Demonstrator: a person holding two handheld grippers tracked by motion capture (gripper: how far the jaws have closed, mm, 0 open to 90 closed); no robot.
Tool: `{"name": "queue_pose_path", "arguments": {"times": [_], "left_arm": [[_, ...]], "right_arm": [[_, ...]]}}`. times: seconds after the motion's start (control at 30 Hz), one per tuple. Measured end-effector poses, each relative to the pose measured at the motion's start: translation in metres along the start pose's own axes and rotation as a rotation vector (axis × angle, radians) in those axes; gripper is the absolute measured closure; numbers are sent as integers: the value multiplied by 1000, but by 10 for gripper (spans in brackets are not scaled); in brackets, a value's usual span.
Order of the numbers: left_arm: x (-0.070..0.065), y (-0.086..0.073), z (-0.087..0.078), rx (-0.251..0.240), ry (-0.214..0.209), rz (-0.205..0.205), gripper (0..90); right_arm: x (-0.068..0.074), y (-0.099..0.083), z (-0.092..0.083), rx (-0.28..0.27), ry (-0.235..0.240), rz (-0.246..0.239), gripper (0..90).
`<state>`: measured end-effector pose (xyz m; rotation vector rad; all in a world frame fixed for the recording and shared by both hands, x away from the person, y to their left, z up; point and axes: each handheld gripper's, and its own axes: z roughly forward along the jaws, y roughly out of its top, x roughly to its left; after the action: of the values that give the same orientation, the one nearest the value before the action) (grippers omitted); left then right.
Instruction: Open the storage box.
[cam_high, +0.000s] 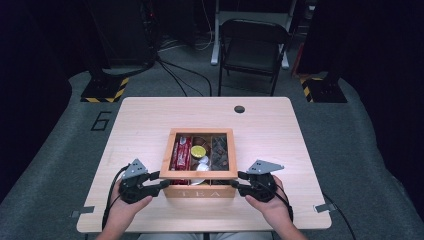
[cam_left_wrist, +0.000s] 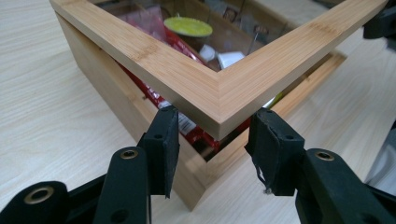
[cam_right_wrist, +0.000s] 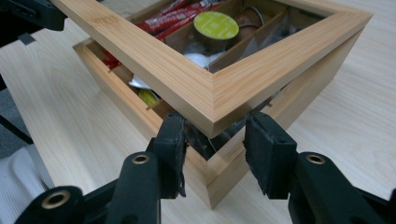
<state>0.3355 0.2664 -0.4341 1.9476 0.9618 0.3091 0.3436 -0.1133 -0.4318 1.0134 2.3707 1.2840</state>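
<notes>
Wooden tea box (cam_high: 200, 191) sits on a pale wooden table (cam_high: 145, 120), its glass-paned lid (cam_high: 198, 175) raised at the front edge and tilted open a little. A person holds one gripper in each hand at the box's two front corners.

The left gripper (cam_left_wrist: 212, 135) has its jaws partly apart, straddling the lid's front left corner; the corner sits between the two black pads (cam_left_wrist: 163, 140), which touch its underside and edges. The right gripper (cam_right_wrist: 212, 133) does the same at the lid's front right corner, jaws partly apart with the corner between the pads (cam_right_wrist: 264, 144). Whether the pads pinch the wood or only prop it is unclear.

Beyond the fingers, under the lifted lid, lie red packets (cam_left_wrist: 187, 126), white capsules (cam_left_wrist: 229, 58) and a round pod with a yellow-green top (cam_right_wrist: 215, 25) in separate compartments.
</notes>
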Motion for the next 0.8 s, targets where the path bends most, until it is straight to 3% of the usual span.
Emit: {"name": "queue_pose_path", "arguments": {"times": [0.2, 0.53, 0.7, 0.8], "left_arm": [[-1, 8, -2, 16, 22, 18, 514], [4, 28, -9, -4, 17, -23, 523], [5, 42, -13, -17, 49, 12, 520], [7, 49, -15, -28, 47, 16, 520]], "right_arm": [[-3, 12, -2, 31, 6, -17, 578], [-10, 31, -10, 18, 11, 14, 567], [-10, 44, -15, 10, -14, -17, 565], [-11, 52, -18, 0, -25, -25, 565]]}}
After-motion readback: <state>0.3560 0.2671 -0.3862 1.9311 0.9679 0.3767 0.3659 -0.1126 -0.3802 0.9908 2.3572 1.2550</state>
